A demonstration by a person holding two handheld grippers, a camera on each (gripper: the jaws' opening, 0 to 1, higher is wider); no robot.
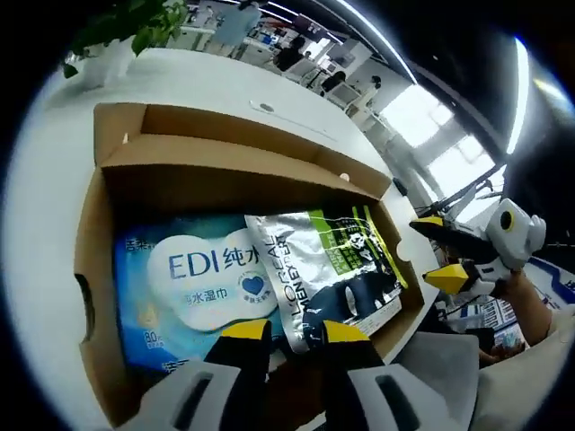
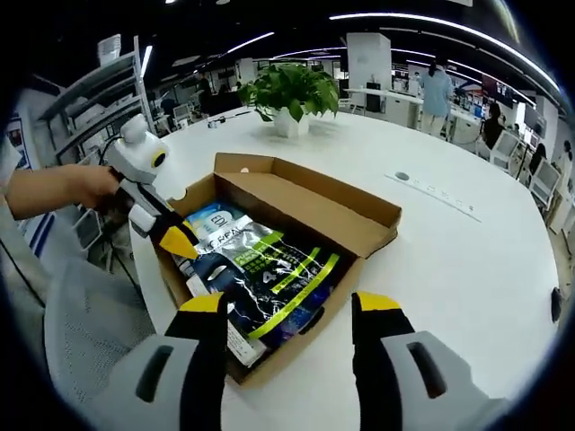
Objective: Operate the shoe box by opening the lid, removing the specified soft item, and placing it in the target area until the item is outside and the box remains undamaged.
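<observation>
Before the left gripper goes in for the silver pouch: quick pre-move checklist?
1. Lid of the shoe box open: ok, flap folded back.
2. Silver pouch exposed, lying on top of the blue wipes pack: ok.
3. Left gripper at the pouch's near edge: ok, but grip state cannot tell.
4. Right gripper open and outside the box: ok.
5. Box walls intact: ok, no tears visible.
6. Target area on the white table: cannot tell, unmarked.

1. The shoe box (image 2: pixel 296 211) was matt brown cardboard.
2. The silver pouch (image 1: pixel 337 269) looked like glossy, crinkled foil.
3. The blue wipes pack (image 1: pixel 193 287) was shiny plastic film.
4. The table (image 2: pixel 449 260) was smooth white.
</observation>
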